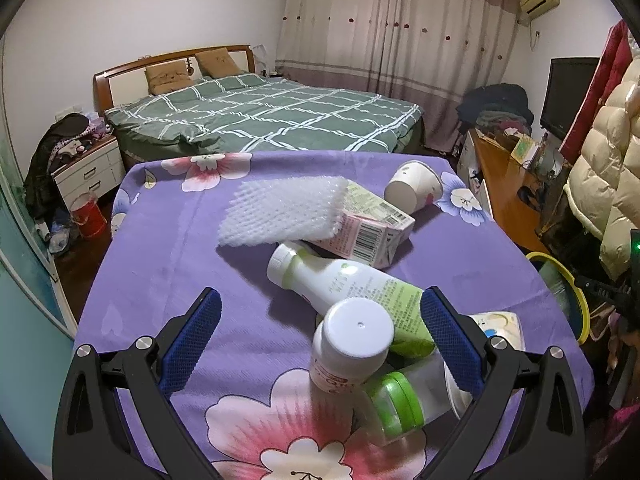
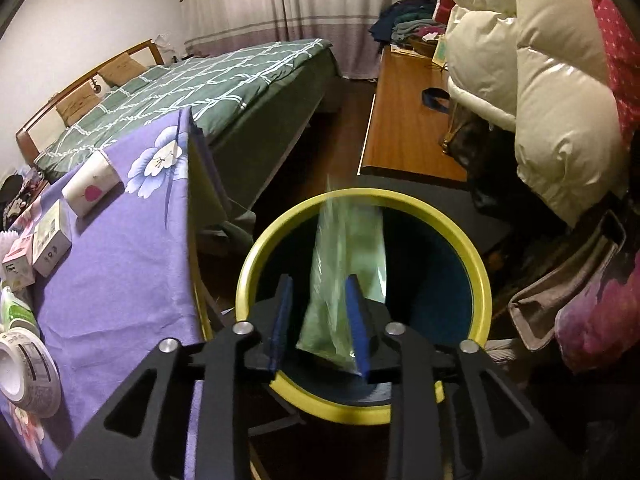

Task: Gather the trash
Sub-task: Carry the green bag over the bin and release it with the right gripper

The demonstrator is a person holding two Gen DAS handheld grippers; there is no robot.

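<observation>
Trash lies on a table with a purple flowered cloth [image 1: 168, 240]. My left gripper [image 1: 320, 312] is open and empty, its jaws wide around a white-capped bottle [image 1: 352, 348] and a white and green bottle [image 1: 348, 284]. A green-lidded jar [image 1: 400, 400] lies just below them. Farther back lie white foam netting [image 1: 284, 212], a pink carton [image 1: 372, 224] and a paper cup [image 1: 414, 186]. My right gripper [image 2: 320, 312] hangs over a yellow-rimmed bin [image 2: 478, 268]. Its jaws are slightly apart, and a blurred green plastic bag [image 2: 344, 276] sits between them, over the bin's opening.
The table's right edge [image 2: 188, 216] stands close beside the bin. A bed [image 1: 260, 120] lies beyond the table. A wooden desk [image 2: 404, 120] and a cream puffer jacket [image 2: 548, 80] stand on the right. A red bucket [image 1: 88, 216] sits on the floor at left.
</observation>
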